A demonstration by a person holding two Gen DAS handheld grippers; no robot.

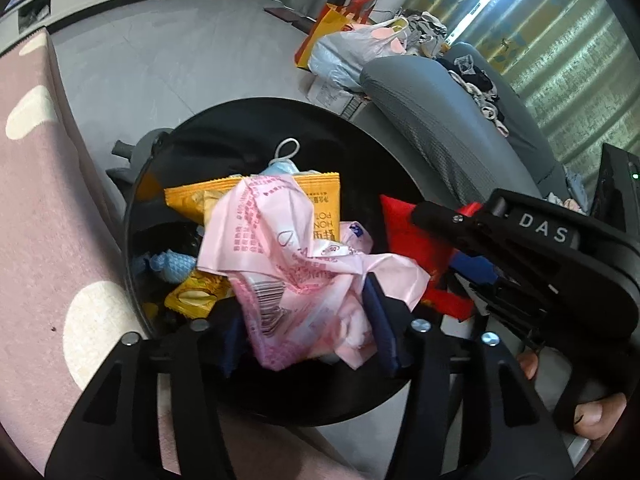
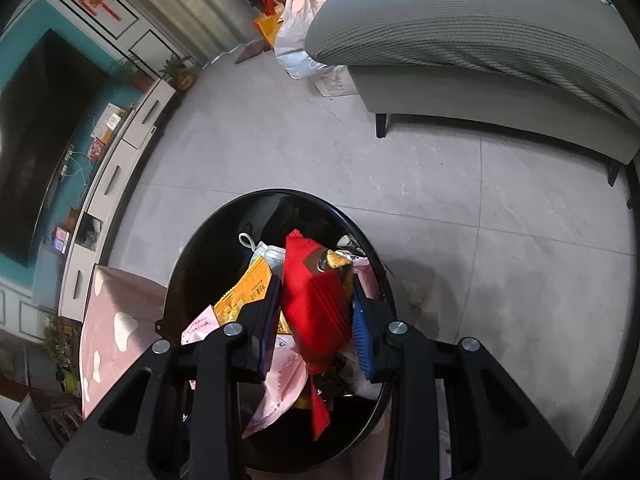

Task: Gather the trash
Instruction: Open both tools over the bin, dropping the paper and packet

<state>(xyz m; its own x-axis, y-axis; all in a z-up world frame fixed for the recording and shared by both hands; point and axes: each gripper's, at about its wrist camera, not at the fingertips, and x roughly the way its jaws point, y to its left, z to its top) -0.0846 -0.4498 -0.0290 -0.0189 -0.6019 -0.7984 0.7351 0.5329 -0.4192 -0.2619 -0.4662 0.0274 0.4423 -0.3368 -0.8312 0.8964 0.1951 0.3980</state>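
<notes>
While both hands are hovering over the black bin (image 2: 192,264), already holding orange packets (image 1: 188,200) and other wrappers, the right gripper (image 2: 314,308) is pinching a red wrapper (image 2: 316,304) above its opening; the left gripper (image 1: 308,320) is standing spread, a crumpled pink wrapper (image 1: 288,248) lying loosely between its fingers.

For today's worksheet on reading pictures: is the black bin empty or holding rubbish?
Holding rubbish. Inside the black bin lie an orange packet, a yellow wrapper and a face mask.
</notes>
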